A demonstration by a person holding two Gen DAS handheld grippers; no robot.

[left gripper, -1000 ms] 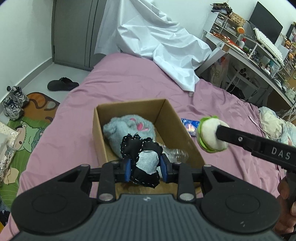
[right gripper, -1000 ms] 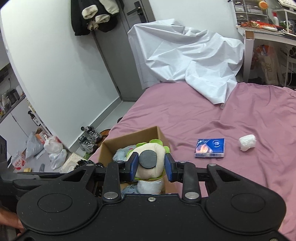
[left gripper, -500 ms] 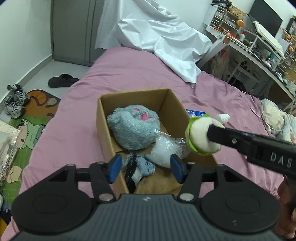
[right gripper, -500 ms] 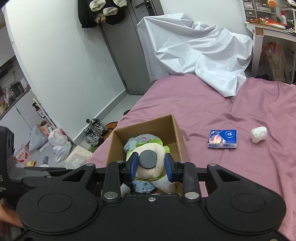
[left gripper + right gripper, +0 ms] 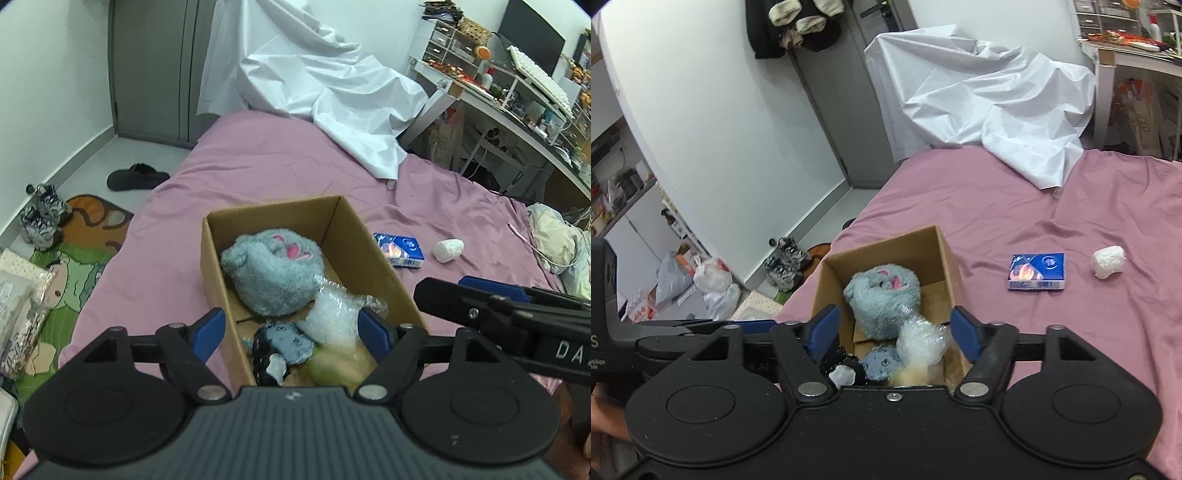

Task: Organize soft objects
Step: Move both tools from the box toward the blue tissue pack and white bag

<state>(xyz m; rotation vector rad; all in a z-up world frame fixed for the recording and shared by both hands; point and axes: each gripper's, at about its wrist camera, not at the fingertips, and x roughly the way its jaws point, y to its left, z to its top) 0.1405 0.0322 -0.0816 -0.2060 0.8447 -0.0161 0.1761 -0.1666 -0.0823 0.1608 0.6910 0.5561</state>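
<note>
Both grippers, left (image 5: 293, 330) and right (image 5: 890, 330), fingers wide and empty; white wad (image 5: 1109, 261) probably light, squashy: pinch its middle.

White letters "DA" — cut off at the frame edge — stand on the right gripper (image 5: 439, 295) arm.

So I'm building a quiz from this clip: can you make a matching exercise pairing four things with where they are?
Things:
1. grey-blue plush
2. blue tissue pack
3. white wad
4. white sheet

Places:
A. draped over the far end of the bed
B. inside the cardboard box
C. on the pink bedspread, right beside the box
D. on the bedspread, farther right, beyond the pack

Pairs: 1-B, 2-C, 3-D, 4-A
</note>
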